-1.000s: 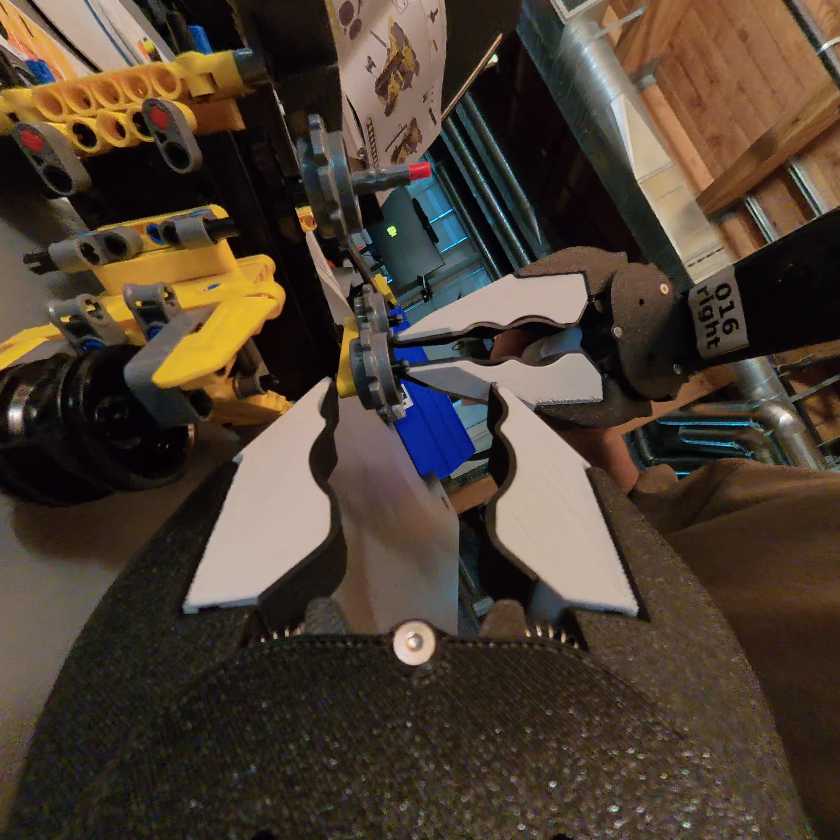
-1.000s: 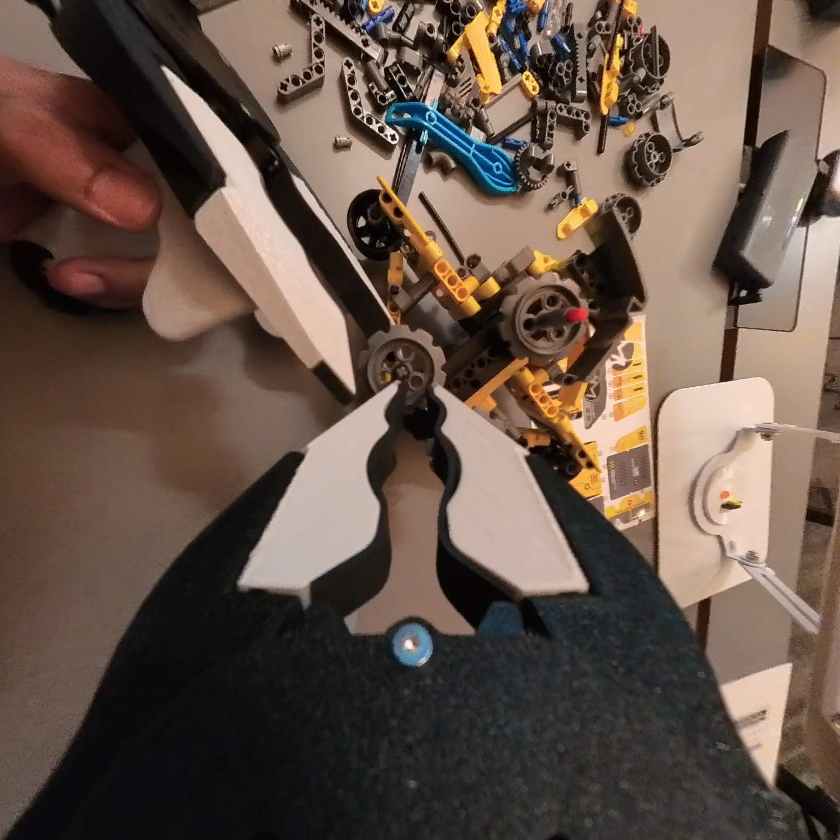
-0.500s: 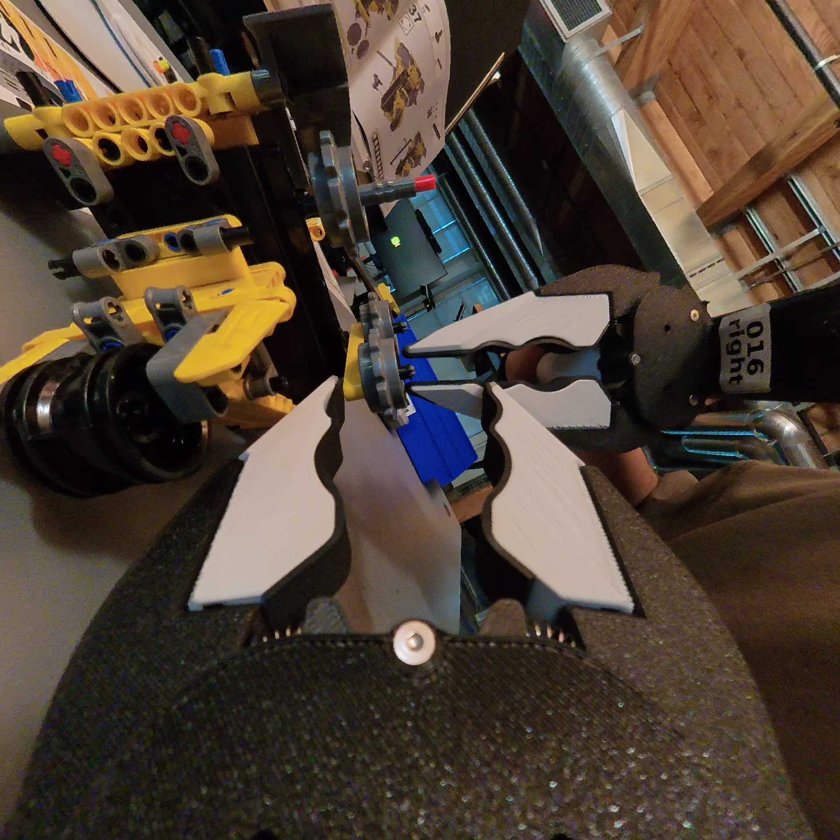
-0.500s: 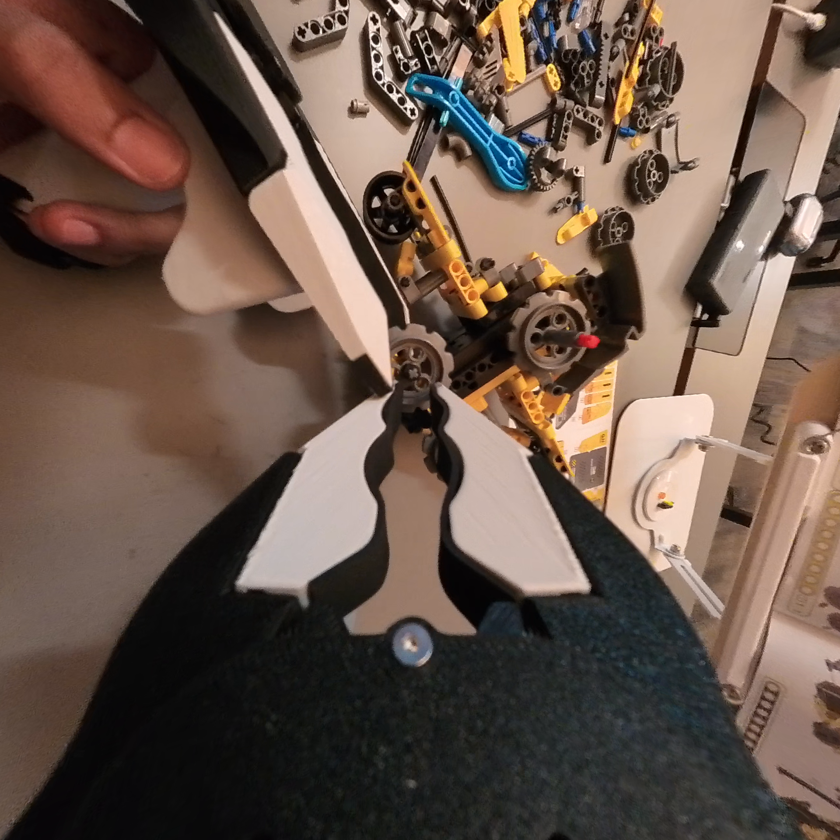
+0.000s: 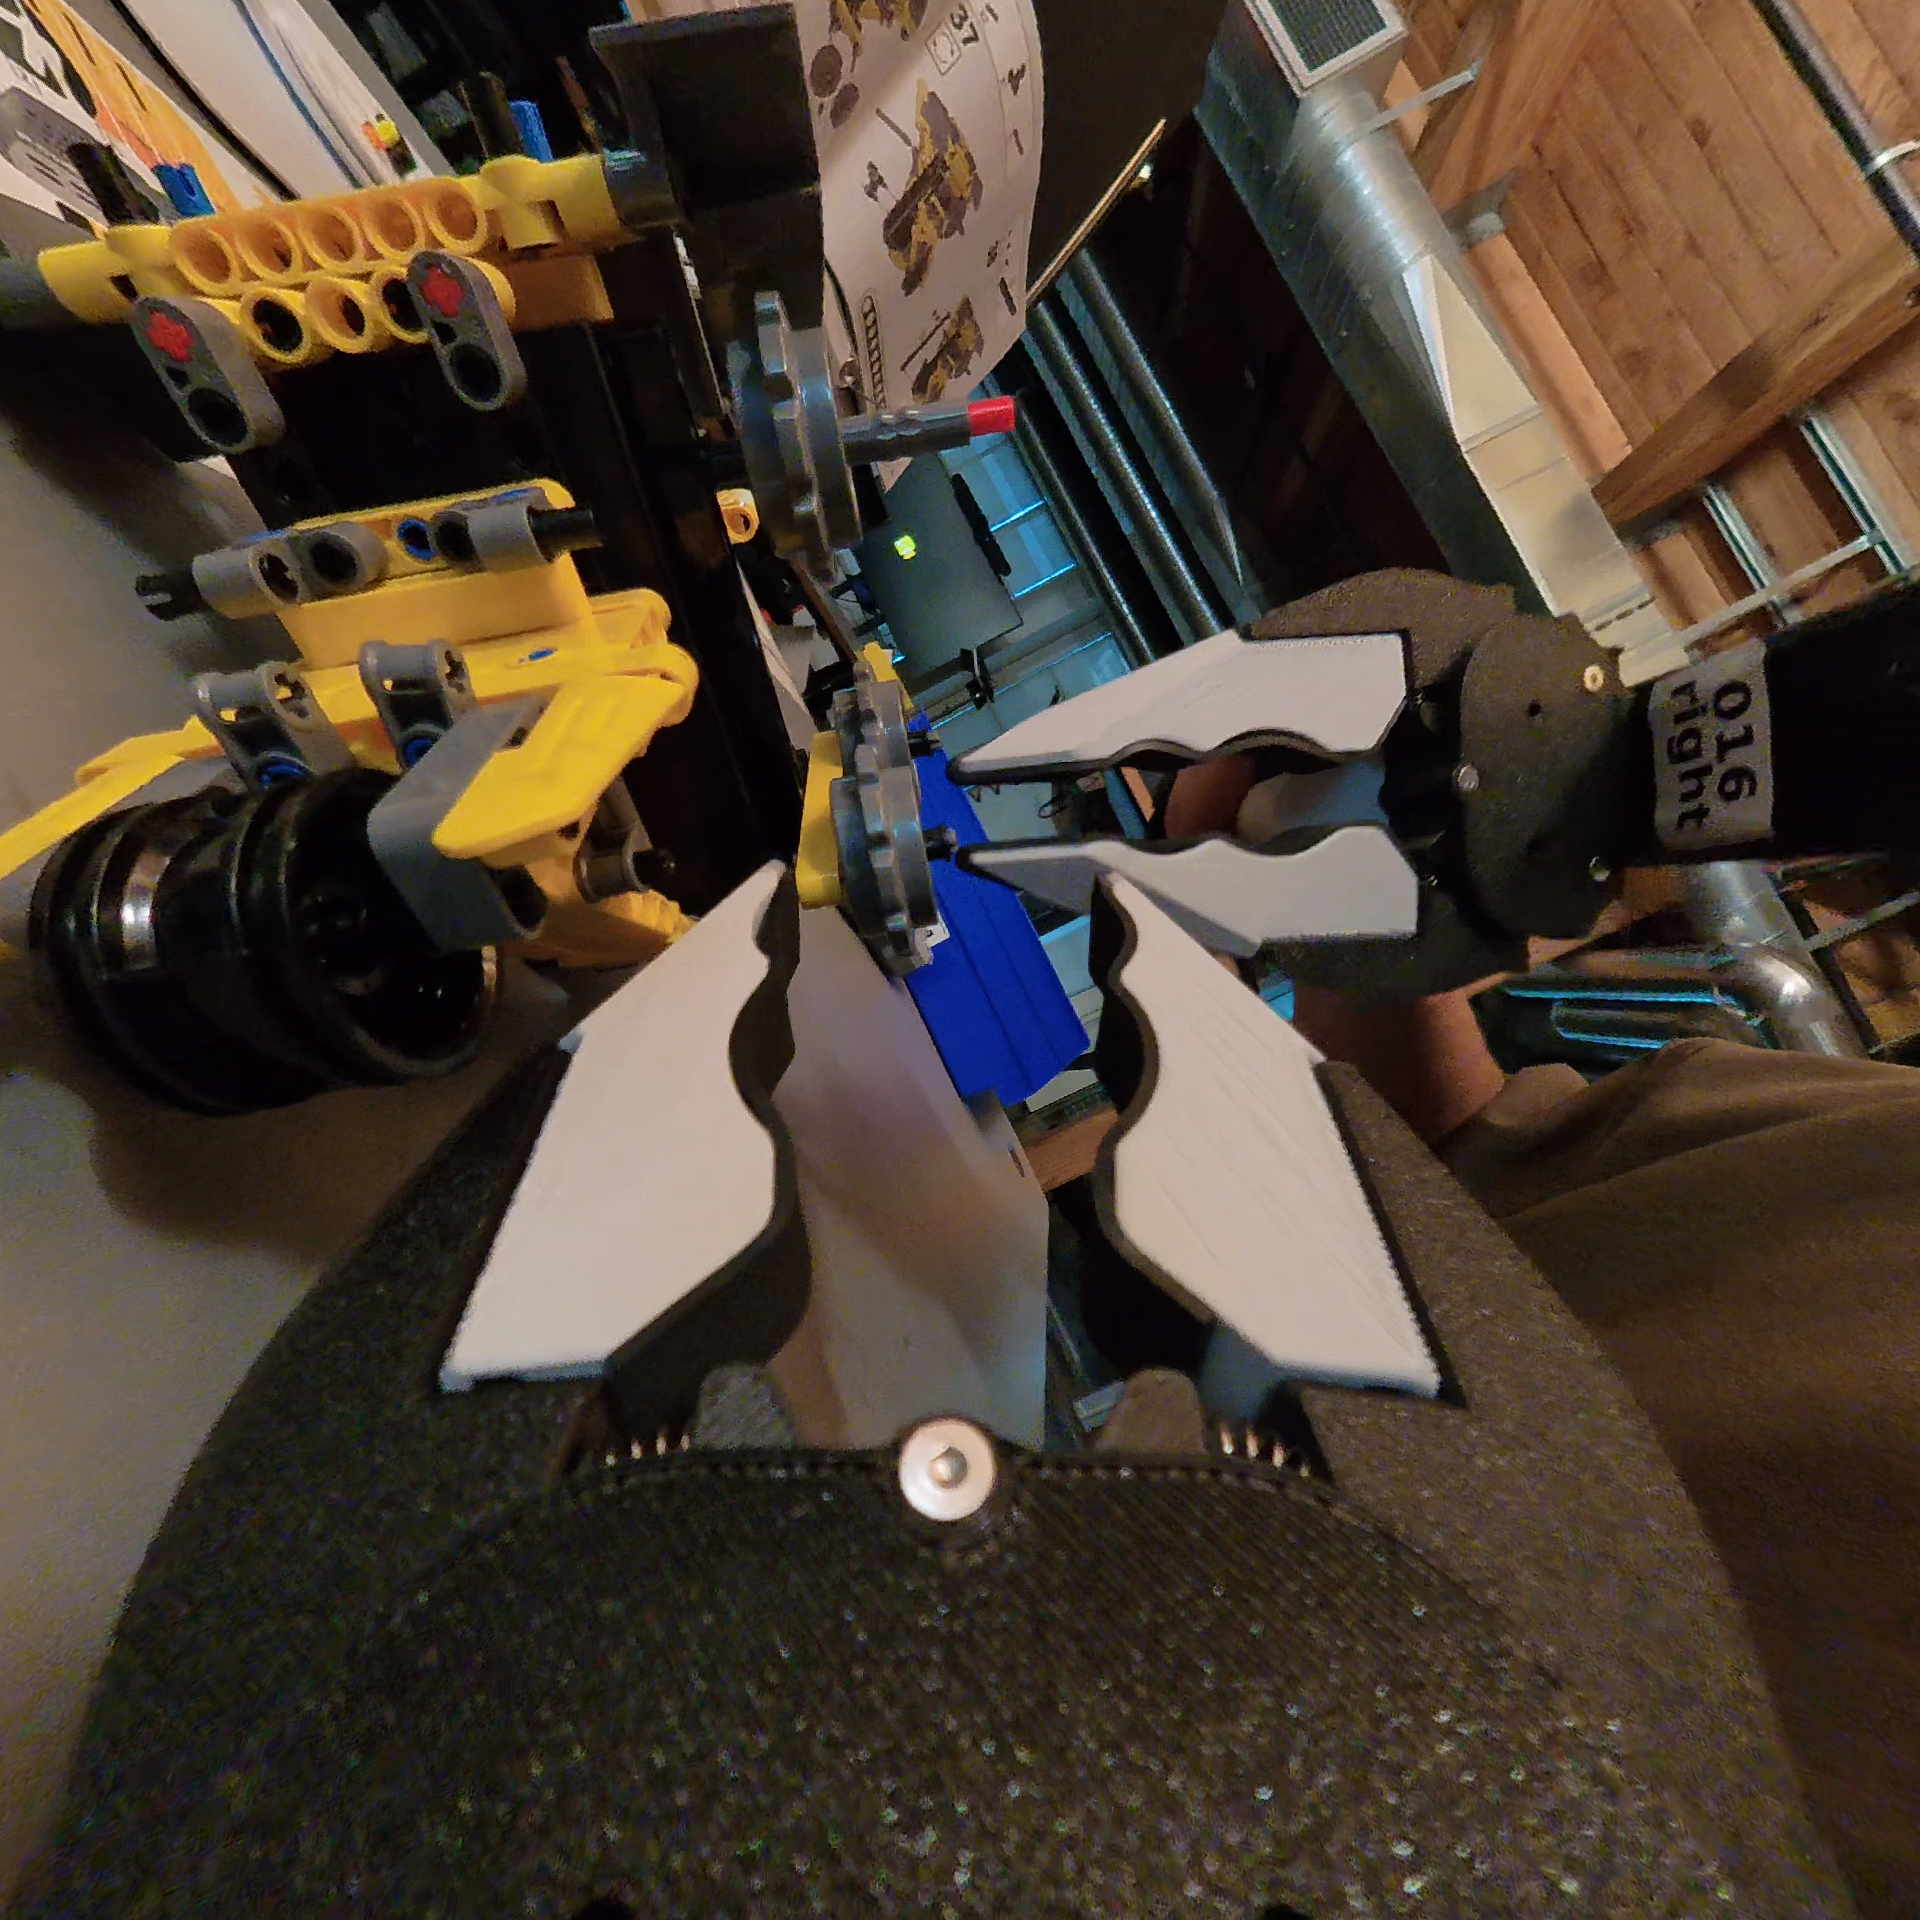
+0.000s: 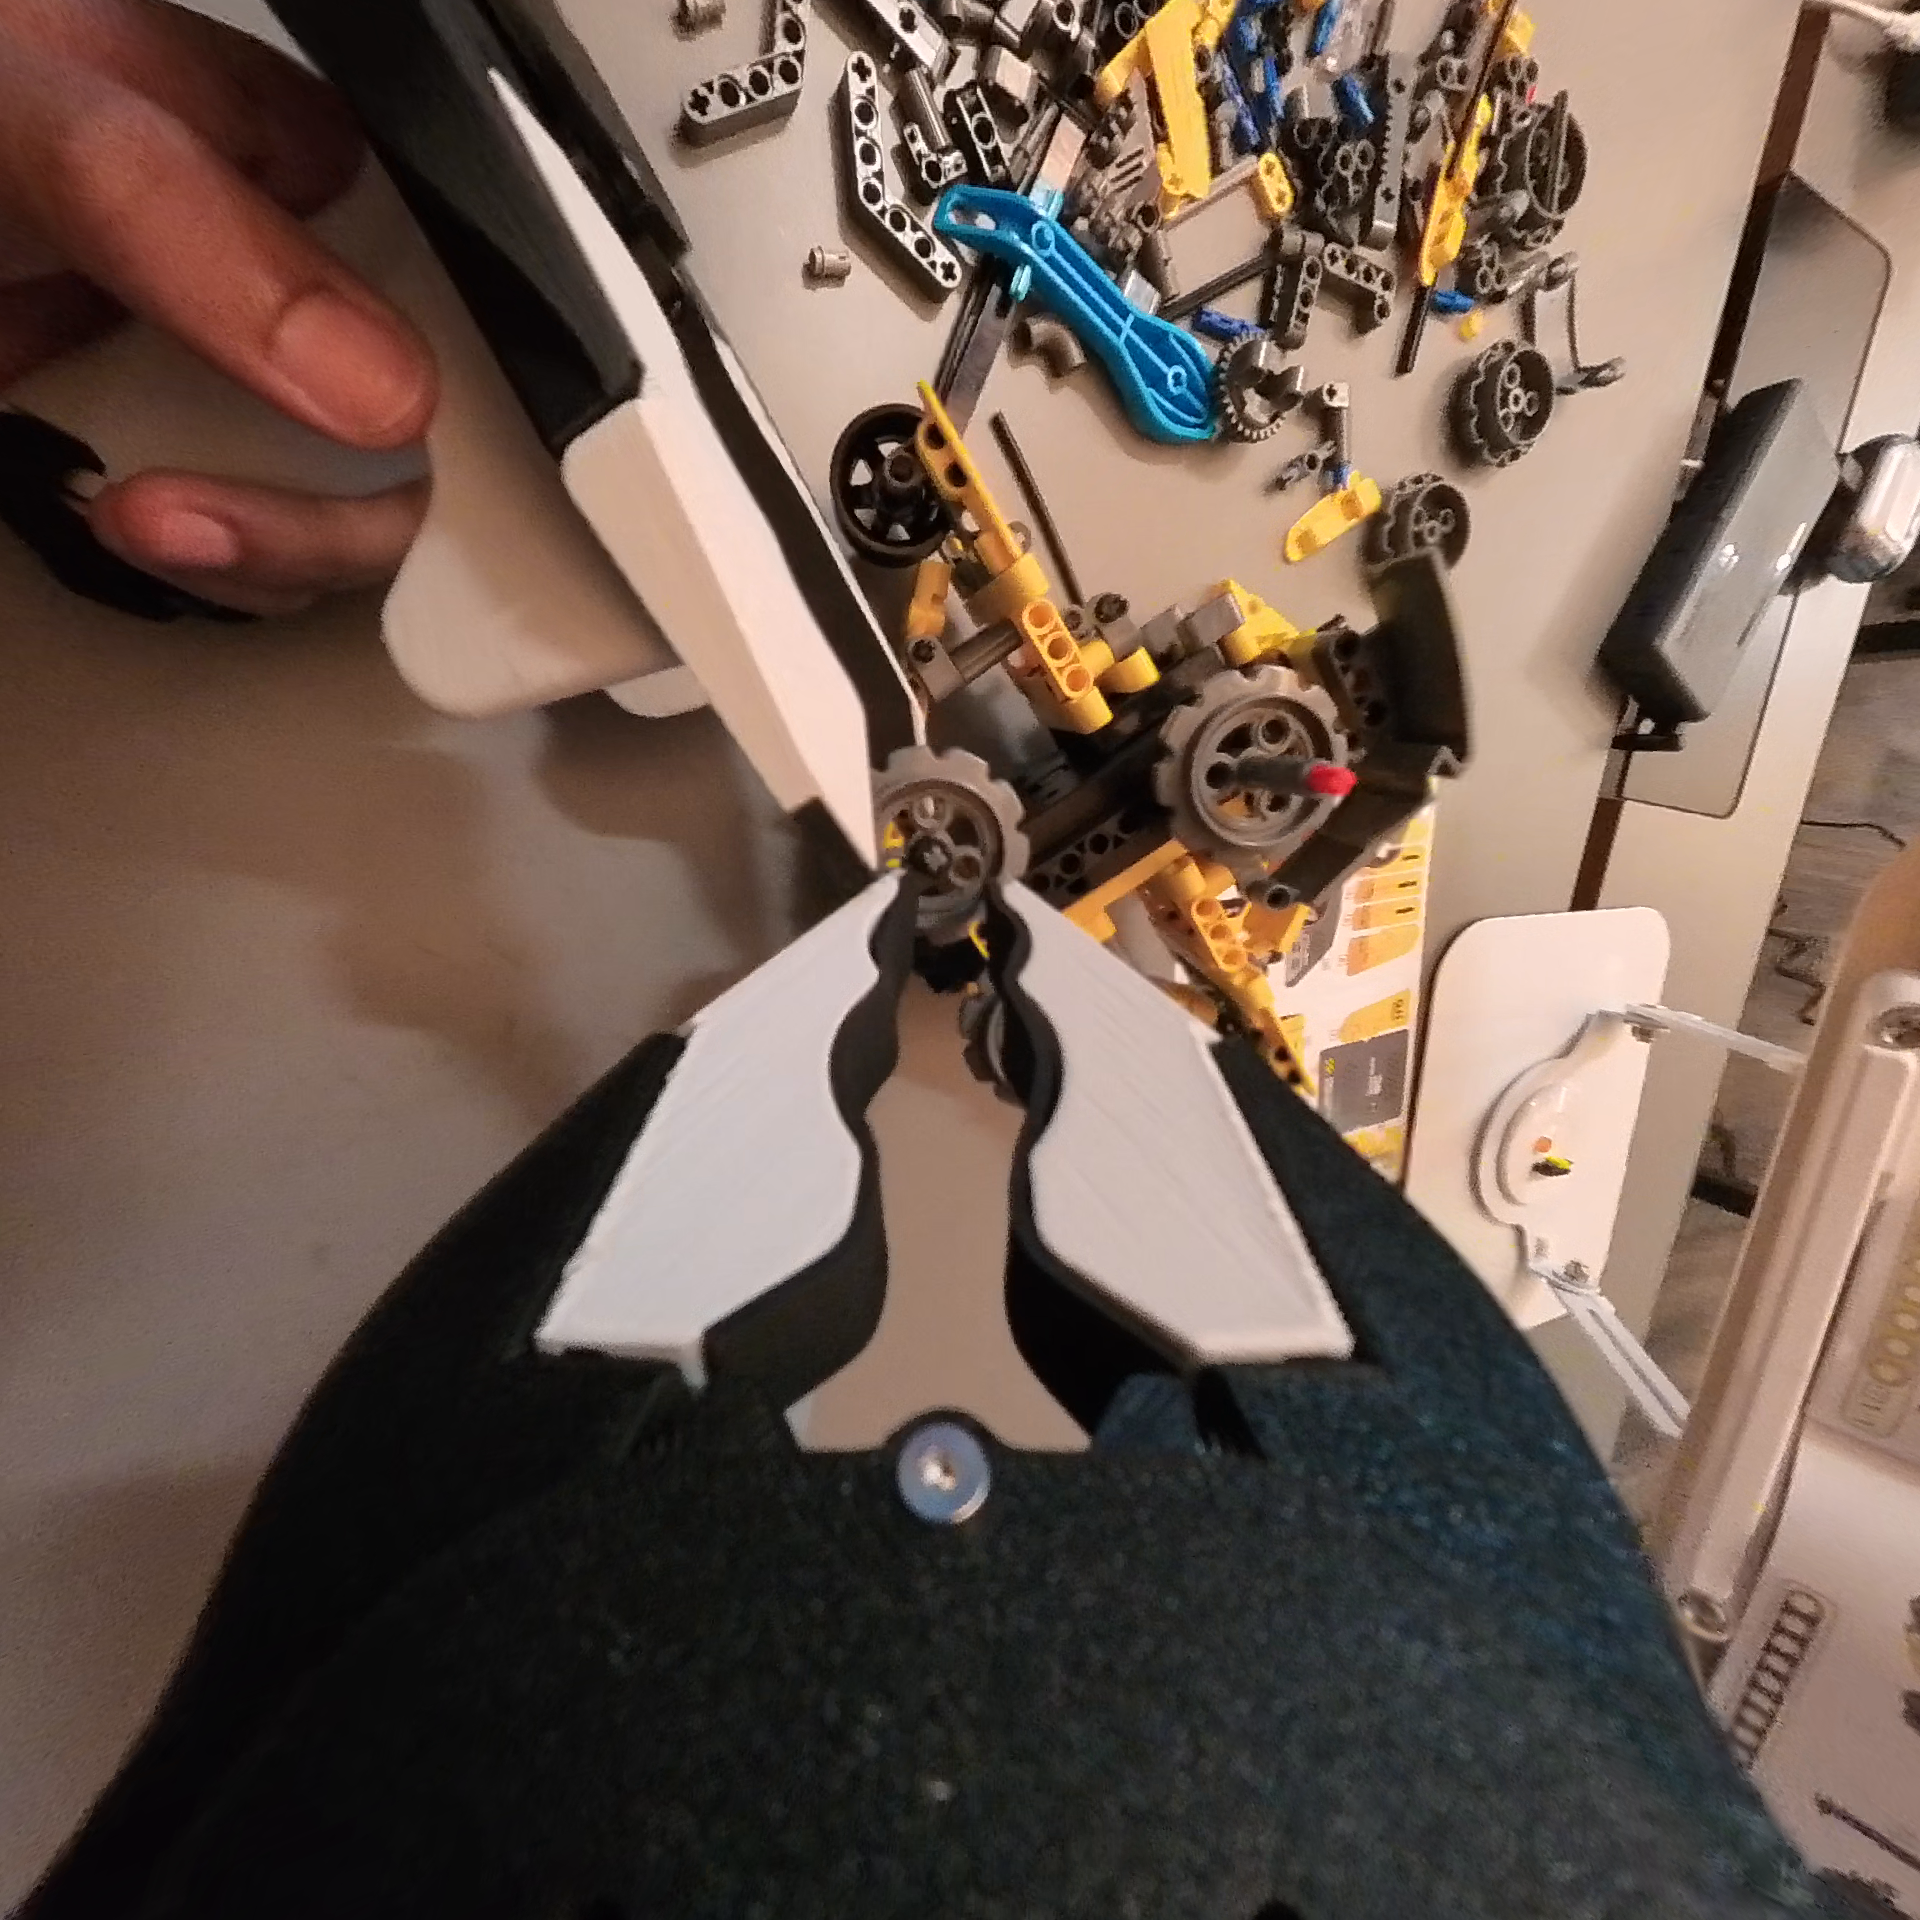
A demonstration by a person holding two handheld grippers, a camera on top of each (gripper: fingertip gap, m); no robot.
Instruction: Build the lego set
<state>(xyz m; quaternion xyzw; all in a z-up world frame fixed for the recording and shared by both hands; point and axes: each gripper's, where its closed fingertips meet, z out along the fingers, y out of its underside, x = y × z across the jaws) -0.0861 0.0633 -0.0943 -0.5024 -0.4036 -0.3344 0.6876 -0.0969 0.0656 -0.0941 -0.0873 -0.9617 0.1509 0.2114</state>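
Note:
A yellow and black building-brick vehicle model (image 5: 499,644) lies on a grey table (image 6: 260,935); it also shows in the right wrist view (image 6: 1060,665). A small grey gear (image 5: 878,821) sits on its near end. My right gripper (image 6: 945,894) is narrowly open, its tips against that gear (image 6: 940,821) on either side of the hub; nothing shows pinched between them. It enters the left wrist view from the right (image 5: 956,810). My left gripper (image 5: 935,894) is open just below the gear, with one finger (image 6: 727,582) touching the gear's rim. A second gear (image 6: 1247,764) carries a red-tipped axle.
A pile of loose bricks (image 6: 1299,156) and a blue tool (image 6: 1091,301) lie beyond the model. A black wheel (image 5: 260,935) is on its left side. A printed sheet (image 5: 925,156) hangs behind. A hand (image 6: 208,260) holds the left gripper. A white mount (image 6: 1538,1122) stands right. My two grippers' fingertips are within a few centimetres of each other. Left tips and right tips are each some 35 cm from the white mount (image 6: 1538,1122).
Both cameras have shifted a little closer to the small gear. The right gripper's tips stay at the gear, a touch wider apart. The left gripper stays open.

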